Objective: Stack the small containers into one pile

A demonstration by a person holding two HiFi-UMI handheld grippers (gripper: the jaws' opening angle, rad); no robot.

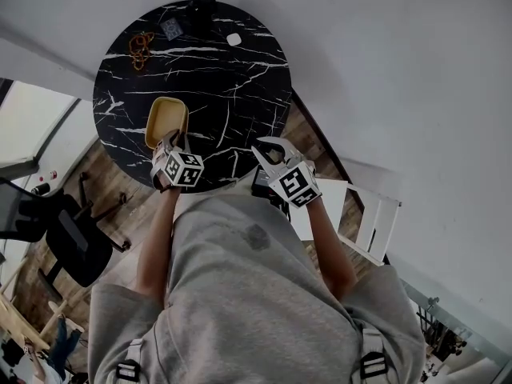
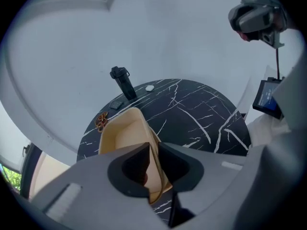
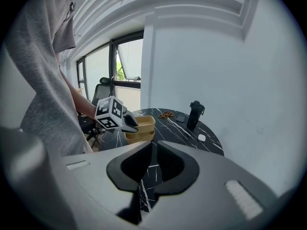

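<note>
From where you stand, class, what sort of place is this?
Probably an office or home workroom: a round marble-look table, a black office chair on a wooden floor, and tall windows.

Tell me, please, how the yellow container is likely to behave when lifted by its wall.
Probably light: the yellow container is a thin-walled open tray that looks empty. Held by one wall in the left gripper, it may tilt. Its smooth surface and the polished table suggest it would slide rather than tip if pushed.
</note>
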